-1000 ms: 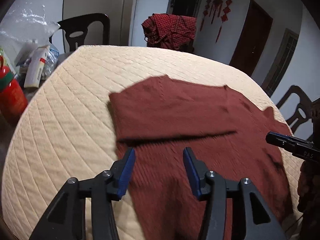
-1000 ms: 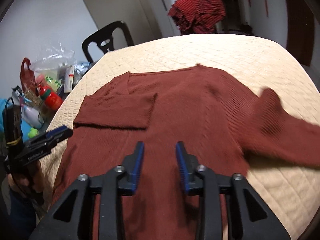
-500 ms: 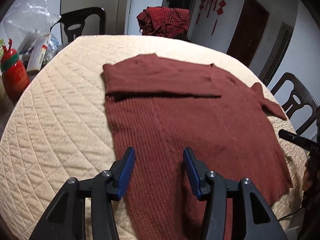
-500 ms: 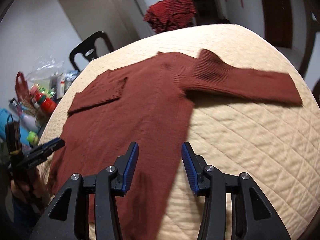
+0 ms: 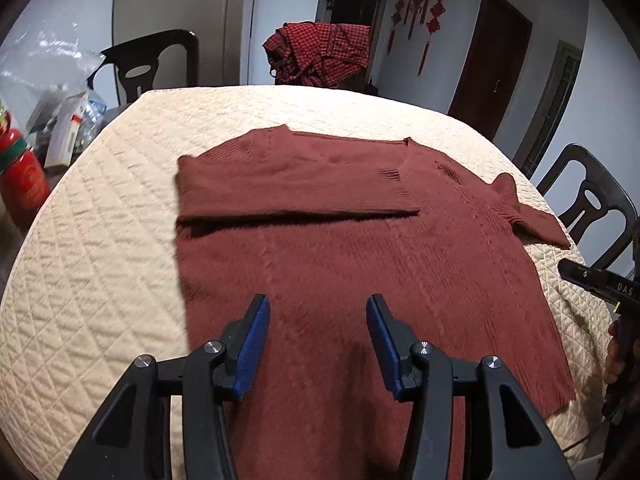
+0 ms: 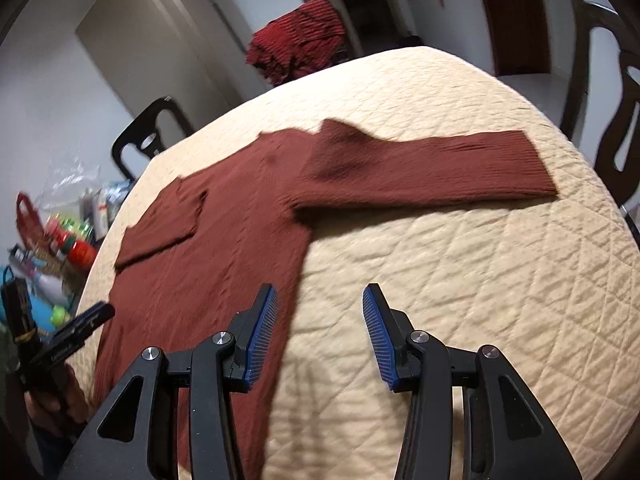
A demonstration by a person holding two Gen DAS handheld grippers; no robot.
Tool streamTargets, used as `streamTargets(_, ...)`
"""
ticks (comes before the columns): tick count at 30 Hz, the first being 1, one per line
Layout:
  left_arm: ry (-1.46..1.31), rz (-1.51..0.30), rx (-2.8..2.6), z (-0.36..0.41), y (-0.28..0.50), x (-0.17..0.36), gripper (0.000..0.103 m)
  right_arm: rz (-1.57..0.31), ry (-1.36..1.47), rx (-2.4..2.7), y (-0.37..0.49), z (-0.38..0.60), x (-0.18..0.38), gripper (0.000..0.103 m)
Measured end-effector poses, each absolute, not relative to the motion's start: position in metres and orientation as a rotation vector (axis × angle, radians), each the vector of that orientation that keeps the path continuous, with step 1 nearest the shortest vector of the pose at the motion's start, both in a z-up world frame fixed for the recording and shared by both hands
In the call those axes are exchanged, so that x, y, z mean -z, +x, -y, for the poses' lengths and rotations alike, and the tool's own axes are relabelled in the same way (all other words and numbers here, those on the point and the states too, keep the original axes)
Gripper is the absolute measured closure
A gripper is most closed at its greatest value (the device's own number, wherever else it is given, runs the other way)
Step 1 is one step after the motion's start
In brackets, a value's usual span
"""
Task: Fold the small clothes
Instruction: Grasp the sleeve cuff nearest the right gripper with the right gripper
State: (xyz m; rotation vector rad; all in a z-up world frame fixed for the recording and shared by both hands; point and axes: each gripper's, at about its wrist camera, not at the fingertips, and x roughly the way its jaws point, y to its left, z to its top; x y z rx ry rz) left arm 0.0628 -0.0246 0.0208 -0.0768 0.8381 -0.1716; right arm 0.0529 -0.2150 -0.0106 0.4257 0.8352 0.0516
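Left gripper (image 5: 318,342) is held above the lower body of the sweater, jaws spread wide, nothing between the blue pads. Right gripper (image 6: 318,336) is likewise held with jaws apart and empty; its left finger is seen over the sweater's side edge, its right finger over bare quilt. Each gripper is also caught at the edge of the other's view, black-bodied and hand-held.

Table (image 5: 100,280) is noted as the largest item: rounded, covered in a cream quilted cloth with a diamond stitch pattern. It fills most of both views.

Sweater (image 5: 360,260), dark rust-red knit, is laid flat on the quilt, neckline toward the far side. One sleeve (image 5: 296,184) is seen folded across the chest, its cuff lying near the neckline. The other sleeve (image 6: 440,168) is stretched straight out sideways on the quilt, with some bunching at the shoulder. The hem lies nearest the grippers.

Dark chairs (image 5: 156,64) are recorded round the table's far and right sides. A red checked cloth (image 5: 320,52) is heaped behind the far edge of the table.

A clutter of packets and plastic bags (image 6: 80,216) is noted beside the table on the left, including a red bottle (image 5: 24,176) with a green band.
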Motion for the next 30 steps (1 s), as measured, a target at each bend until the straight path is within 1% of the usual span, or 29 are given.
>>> streamTargets(6, -0.022, -0.841, 0.170, 0.044, 0.079, -0.024, 0.050, -0.819, 0.531, 0.059, 0.060, 0.254, 0.015, 0.057)
streamTargets(8, -0.014, -0.842, 0.182, 0.049, 0.081, -0.024, 0.048, -0.818, 0.559, 0.093, 0.063, 0.265, 0.018, 0.057)
streamTargets(13, -0.030, -0.891, 0.181, 0.046, 0.083, -0.005, 0.047, -0.793, 0.680, 0.155, 0.067, 0.295, 0.027, 0.057)
streamTargets(15, -0.023, -0.873, 0.189, 0.043, 0.078, -0.002, 0.046, -0.780, 0.719, 0.175, 0.070, 0.304, 0.029, 0.057)
streamTargets(25, -0.044, -0.867, 0.222, 0.036, 0.073, -0.002, 0.039, -0.684, 0.849, 0.239, 0.084, 0.338, 0.030, 0.057)
streamTargets(26, -0.038, -0.868, 0.221, 0.037, 0.073, -0.002, 0.038, -0.681, 0.858, 0.245, 0.087, 0.341, 0.030, 0.059)
streamTargets(28, -0.029, -0.869, 0.219, 0.039, 0.073, -0.002, 0.038, -0.696, 0.842, 0.269, 0.094, 0.341, 0.029, 0.075)
streamTargets(29, -0.027, -0.869, 0.219, 0.039, 0.073, -0.002, 0.037, -0.702, 0.839, 0.270, 0.096, 0.341, 0.029, 0.091)
streamTargets(30, -0.028, -0.870, 0.219, 0.040, 0.074, -0.002, 0.037, -0.706, 0.840, 0.258, 0.098, 0.341, 0.027, 0.096)
